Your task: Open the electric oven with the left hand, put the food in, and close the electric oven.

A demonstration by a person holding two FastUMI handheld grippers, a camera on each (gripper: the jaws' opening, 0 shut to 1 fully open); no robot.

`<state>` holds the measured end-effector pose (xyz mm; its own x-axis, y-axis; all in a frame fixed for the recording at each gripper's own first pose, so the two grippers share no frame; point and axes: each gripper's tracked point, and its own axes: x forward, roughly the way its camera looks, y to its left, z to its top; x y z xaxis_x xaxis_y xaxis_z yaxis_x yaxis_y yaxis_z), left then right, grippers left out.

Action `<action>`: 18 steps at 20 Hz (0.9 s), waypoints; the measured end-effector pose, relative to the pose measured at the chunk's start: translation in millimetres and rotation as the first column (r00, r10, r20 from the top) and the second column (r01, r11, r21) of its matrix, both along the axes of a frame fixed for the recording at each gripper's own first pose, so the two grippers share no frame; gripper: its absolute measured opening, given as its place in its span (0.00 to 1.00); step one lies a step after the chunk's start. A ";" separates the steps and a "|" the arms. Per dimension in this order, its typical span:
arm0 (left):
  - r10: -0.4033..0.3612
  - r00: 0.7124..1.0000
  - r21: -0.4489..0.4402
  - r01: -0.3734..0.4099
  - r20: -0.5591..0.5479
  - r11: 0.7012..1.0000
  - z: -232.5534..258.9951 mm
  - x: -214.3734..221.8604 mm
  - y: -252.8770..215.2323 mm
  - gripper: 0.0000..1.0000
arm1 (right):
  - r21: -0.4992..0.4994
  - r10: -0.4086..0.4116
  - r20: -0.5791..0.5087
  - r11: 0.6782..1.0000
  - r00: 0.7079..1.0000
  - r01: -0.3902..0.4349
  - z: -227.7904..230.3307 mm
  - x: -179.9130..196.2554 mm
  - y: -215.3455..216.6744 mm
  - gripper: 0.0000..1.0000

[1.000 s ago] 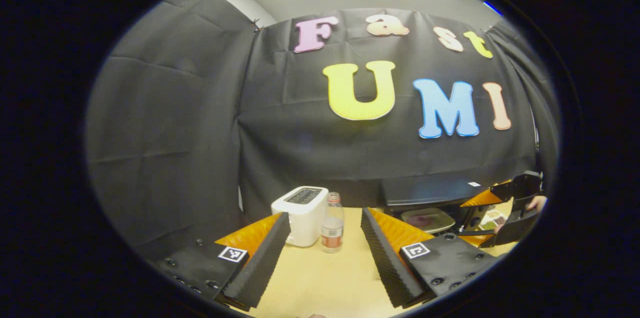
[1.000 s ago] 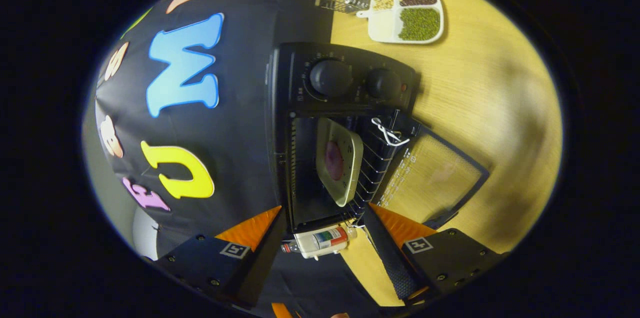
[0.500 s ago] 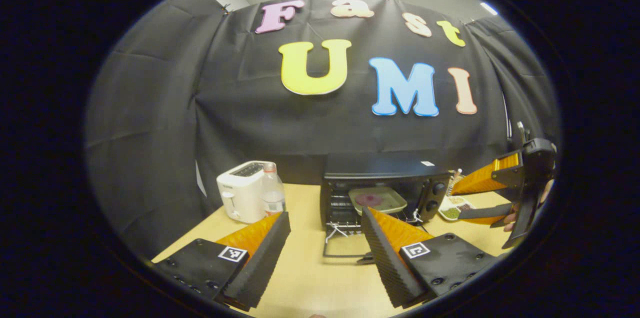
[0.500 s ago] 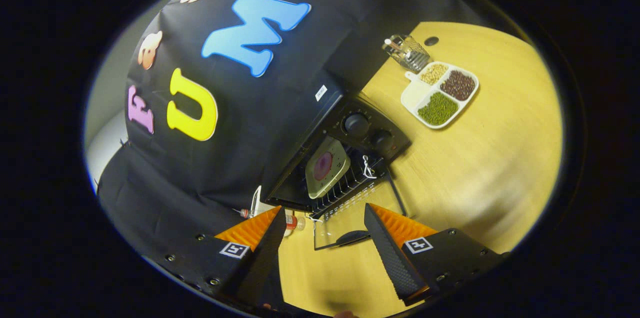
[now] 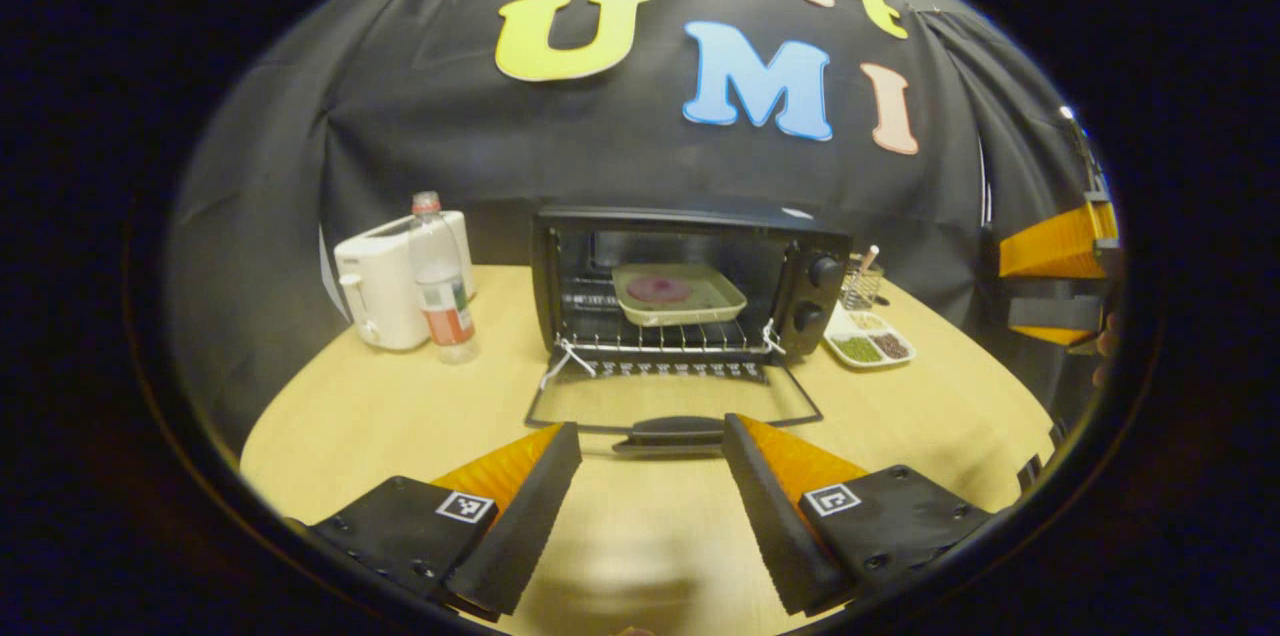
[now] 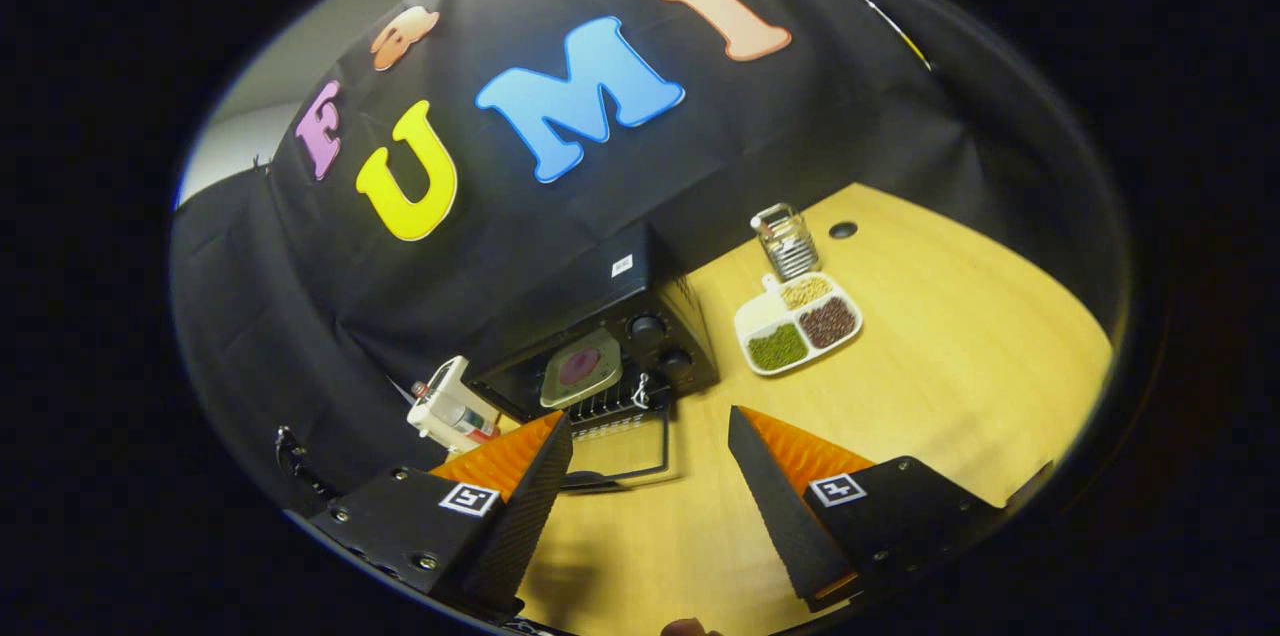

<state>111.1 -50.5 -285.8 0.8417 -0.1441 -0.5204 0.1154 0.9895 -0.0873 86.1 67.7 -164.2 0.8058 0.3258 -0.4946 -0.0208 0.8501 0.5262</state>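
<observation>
Left tool (image 5: 650, 486) at bottom centre of the left gripper view, fingers spread wide, nothing between them, hovering over bare desk (image 5: 380, 416); just beyond the fingertips, the dark handle (image 5: 668, 431) of the oven door (image 5: 672, 403), door folded down flat toward the camera; electric oven (image 5: 690, 281) at frame centre, cavity exposed, two knobs on its right panel; inside, on the wire rack (image 5: 660, 341), a pale square tray (image 5: 678, 294) with a round pinkish piece of food (image 5: 658, 289) in its middle; white toaster (image 5: 390, 291) and clear bottle (image 5: 440, 281) at left of the oven, bottle just in front of the toaster; divided dish of beans (image 5: 868, 346) and a wire holder (image 5: 858, 284) at right of the oven; other tool (image 5: 1060, 291) at far right edge, raised off the desk, well apart from the oven.

Right tool (image 6: 645, 496) at bottom centre of the right gripper view, fingers likewise wide apart and empty; oven (image 6: 600, 336) seen tilted at lower centre, door down, tray (image 6: 582, 368) inside; bean dish (image 6: 798, 324) right of it.
</observation>
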 end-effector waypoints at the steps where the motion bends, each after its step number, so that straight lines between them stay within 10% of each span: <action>1: -0.007 1.000 -0.005 0.006 -0.023 1.000 -9.6 -1.7 -5.4 0.97 | -0.007 0.007 0.012 1.000 1.000 -0.007 5.6 -5.1 -3.1 0.97; 10: -0.050 0.980 -0.006 0.050 -0.190 0.999 -82.7 10.3 -26.6 0.97 | -0.372 -0.011 0.174 0.925 0.985 0.076 20.4 -43.1 -60.6 0.97; 18: -0.041 0.980 0.086 0.059 -0.196 0.995 -98.6 36.4 -21.2 0.92 | -0.478 -0.049 0.190 0.868 0.981 0.136 25.7 -58.5 -83.5 0.97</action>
<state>147.5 -71.7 -384.4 0.7167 -0.1283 -0.6855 0.1546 0.9877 -0.0232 27.6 -15.7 -138.5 0.9042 -0.0015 -0.4270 0.0211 0.9989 0.0410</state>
